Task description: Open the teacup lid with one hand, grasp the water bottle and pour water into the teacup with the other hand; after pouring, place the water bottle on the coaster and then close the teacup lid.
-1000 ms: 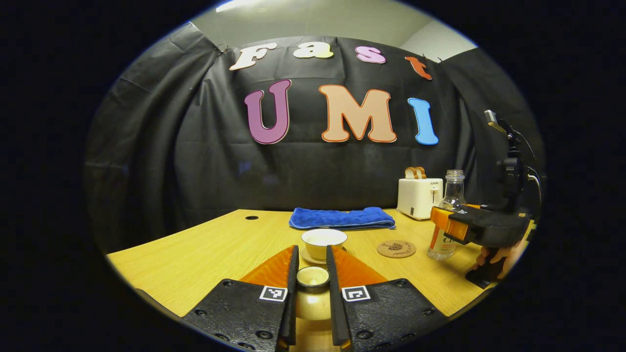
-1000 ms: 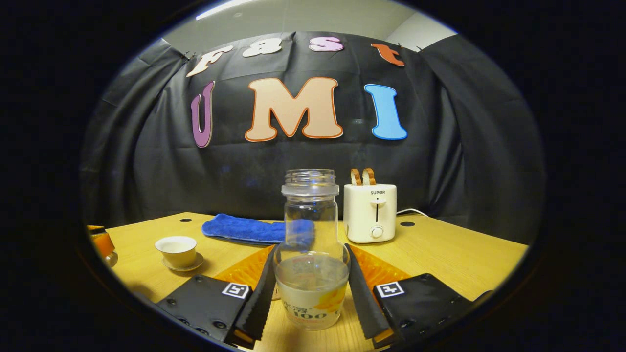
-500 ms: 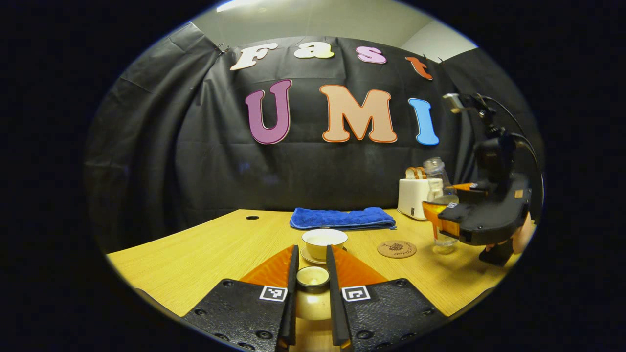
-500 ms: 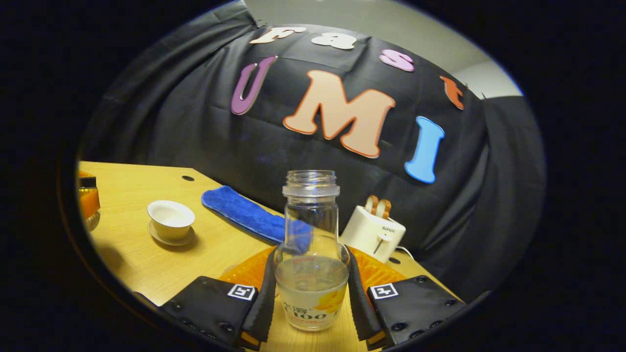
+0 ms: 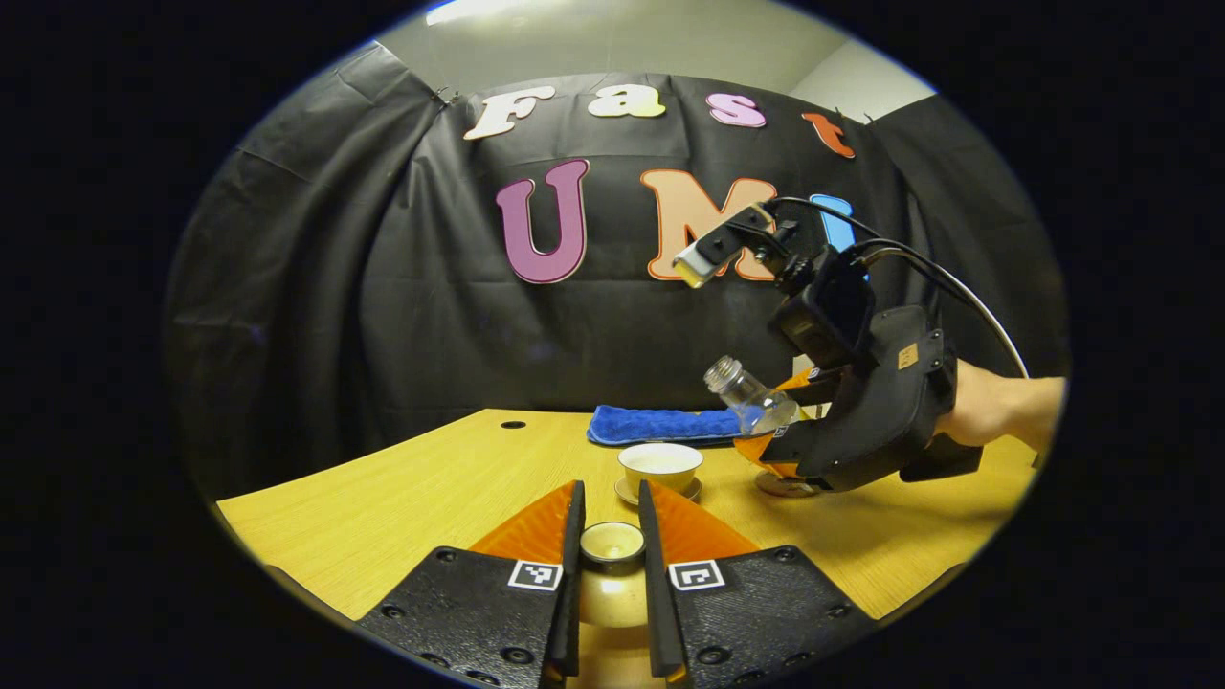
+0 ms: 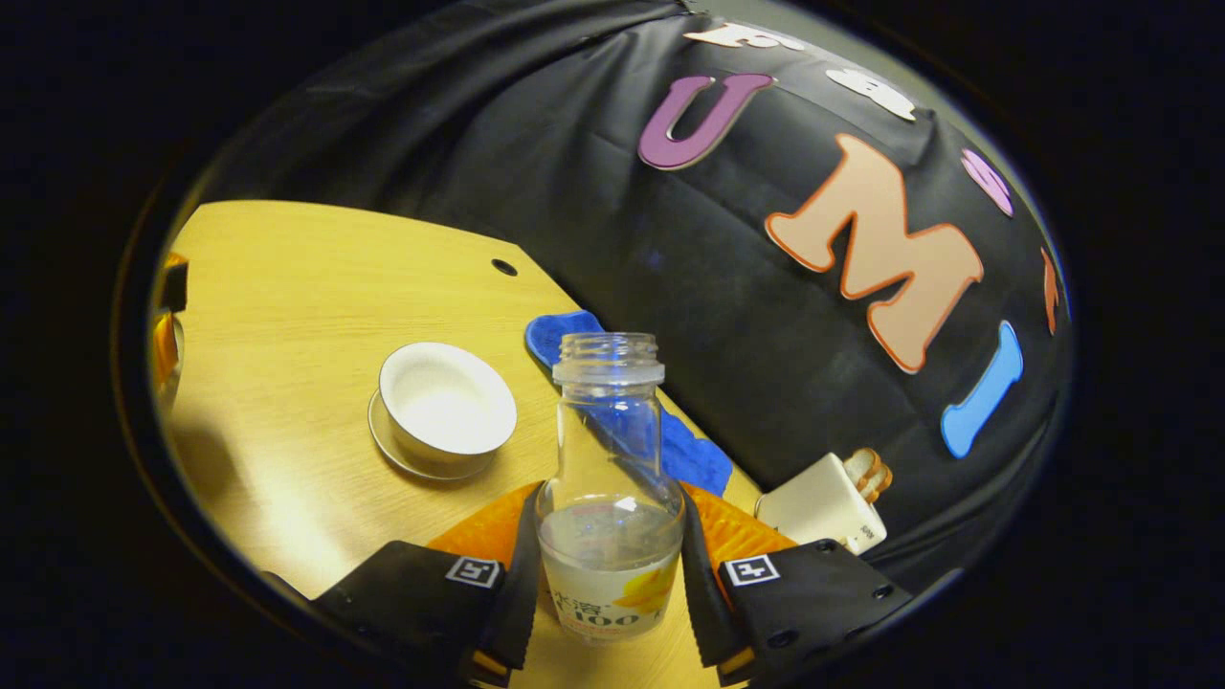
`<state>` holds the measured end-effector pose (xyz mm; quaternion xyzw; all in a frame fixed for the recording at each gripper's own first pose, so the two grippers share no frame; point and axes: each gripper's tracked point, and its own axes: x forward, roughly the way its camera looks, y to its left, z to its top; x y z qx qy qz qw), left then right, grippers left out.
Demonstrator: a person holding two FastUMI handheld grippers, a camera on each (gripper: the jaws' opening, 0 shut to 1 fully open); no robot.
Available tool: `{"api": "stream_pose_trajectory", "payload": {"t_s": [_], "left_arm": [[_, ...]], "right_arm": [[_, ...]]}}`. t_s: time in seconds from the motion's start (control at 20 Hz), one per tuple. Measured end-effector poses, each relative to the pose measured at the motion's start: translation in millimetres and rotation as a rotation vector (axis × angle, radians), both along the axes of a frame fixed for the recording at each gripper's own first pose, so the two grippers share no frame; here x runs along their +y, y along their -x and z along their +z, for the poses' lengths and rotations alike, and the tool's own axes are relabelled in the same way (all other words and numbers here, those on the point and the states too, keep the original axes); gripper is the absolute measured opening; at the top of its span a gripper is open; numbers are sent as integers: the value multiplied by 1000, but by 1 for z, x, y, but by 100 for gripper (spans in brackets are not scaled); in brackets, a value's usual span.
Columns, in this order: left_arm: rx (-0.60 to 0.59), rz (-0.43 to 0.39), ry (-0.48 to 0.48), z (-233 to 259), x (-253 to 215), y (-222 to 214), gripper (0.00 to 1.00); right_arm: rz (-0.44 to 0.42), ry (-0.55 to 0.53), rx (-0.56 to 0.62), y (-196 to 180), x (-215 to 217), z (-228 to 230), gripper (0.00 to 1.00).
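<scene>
We grip the teacup lid (image 5: 612, 544) in our left tool (image 5: 610, 536), low over the bench (image 5: 402, 488) — our right tool (image 6: 607, 565) clamps the water bottle (image 6: 607, 498), tilted toward the open teacup (image 6: 446, 402).

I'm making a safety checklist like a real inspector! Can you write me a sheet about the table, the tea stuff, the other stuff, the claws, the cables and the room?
Surface: wooden table, dry where visible.
Job's things: teacup open on its saucer; lid in the left claw; water bottle uncapped, tilted toward the cup, part full; coaster partly hidden.
Clutter: blue towel, toaster with bread.
Claws: left shut on the lid; right claw shut on the bottle.
Cables: black cable looping off the right claw's body.
Surroundings: black cloth wall.
</scene>
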<state>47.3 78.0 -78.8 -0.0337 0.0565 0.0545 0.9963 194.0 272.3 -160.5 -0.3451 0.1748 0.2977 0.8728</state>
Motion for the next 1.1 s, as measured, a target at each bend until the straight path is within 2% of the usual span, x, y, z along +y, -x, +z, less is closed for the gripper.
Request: {"api": "stream_pose_trajectory", "payload": {"t_s": [0.1, 0.2, 0.5, 0.8, 1.1], "left_arm": [[-1, -3, 1, 0, 0, 1, 26], [-3, -5, 2, 0, 0, 2, 28], [-1, -6, 2, 0, 1, 0, 26], [-2, -7, 2, 0, 1, 1, 26], [-1, -7, 1, -1, 1, 1, 26]], "right_arm": [[45, 79, 2, -2, 6, -6, 70], [85, 169, -32, -7, 6, -7, 70], [173, 402, -116, -8, 6, -9, 70], [249, 565, -195, -11, 15, -11, 70], [280, 673, -257, -11, 19, -8, 69]]}}
